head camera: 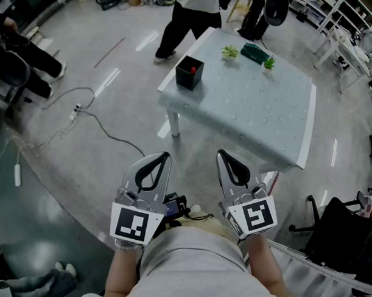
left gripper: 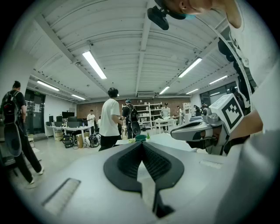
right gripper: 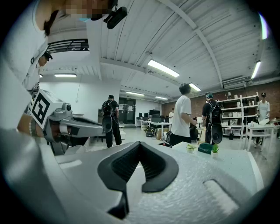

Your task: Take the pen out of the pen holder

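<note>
On the far left corner of the pale table (head camera: pixel 278 127) stands a black square pen holder (head camera: pixel 189 72), with the red top of a pen (head camera: pixel 193 70) showing inside it. I hold both grippers close to my body, well short of the table's near edge. In the head view my left gripper (head camera: pixel 165 156) and my right gripper (head camera: pixel 222 154) each point toward the table with jaws together and nothing between them. My left gripper (left gripper: pixel 142 144) and my right gripper (right gripper: pixel 140 144) each show closed jaws in their own views.
Two small potted plants (head camera: pixel 230 52) (head camera: pixel 269 62) and a dark green object (head camera: pixel 254 53) sit at the table's far edge. A person in dark trousers (head camera: pixel 181 23) stands beyond the table. A cable (head camera: pixel 83 114) trails over the floor at left. A black chair (head camera: pixel 338 235) is at right.
</note>
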`<action>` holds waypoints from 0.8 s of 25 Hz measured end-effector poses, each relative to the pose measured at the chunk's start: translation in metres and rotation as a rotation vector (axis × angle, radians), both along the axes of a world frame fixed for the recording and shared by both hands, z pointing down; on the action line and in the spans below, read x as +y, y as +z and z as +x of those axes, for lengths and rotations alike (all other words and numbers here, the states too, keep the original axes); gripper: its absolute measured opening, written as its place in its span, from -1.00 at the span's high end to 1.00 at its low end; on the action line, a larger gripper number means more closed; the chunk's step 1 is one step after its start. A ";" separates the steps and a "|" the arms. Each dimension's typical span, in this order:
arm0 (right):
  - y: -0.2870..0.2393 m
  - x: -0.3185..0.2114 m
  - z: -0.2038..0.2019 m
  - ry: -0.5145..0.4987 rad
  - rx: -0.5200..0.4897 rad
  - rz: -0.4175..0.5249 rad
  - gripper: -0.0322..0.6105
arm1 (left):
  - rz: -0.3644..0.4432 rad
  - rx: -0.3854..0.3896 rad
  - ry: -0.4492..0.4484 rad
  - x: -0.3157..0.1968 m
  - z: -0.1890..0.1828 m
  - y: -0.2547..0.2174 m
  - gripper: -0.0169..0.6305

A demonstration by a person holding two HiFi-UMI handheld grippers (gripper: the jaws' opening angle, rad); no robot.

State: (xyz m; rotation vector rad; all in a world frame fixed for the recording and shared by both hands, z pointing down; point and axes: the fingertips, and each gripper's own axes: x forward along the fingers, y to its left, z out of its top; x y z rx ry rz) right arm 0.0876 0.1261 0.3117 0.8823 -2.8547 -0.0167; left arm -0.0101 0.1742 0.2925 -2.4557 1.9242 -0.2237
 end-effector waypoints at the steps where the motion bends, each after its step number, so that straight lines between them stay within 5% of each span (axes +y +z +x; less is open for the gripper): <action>1: -0.001 0.000 0.000 0.000 0.000 0.000 0.90 | 0.001 -0.001 0.001 0.000 0.000 -0.001 0.91; 20: -0.003 0.004 -0.002 -0.006 -0.031 -0.027 0.89 | 0.003 -0.004 0.003 0.001 0.000 -0.002 0.91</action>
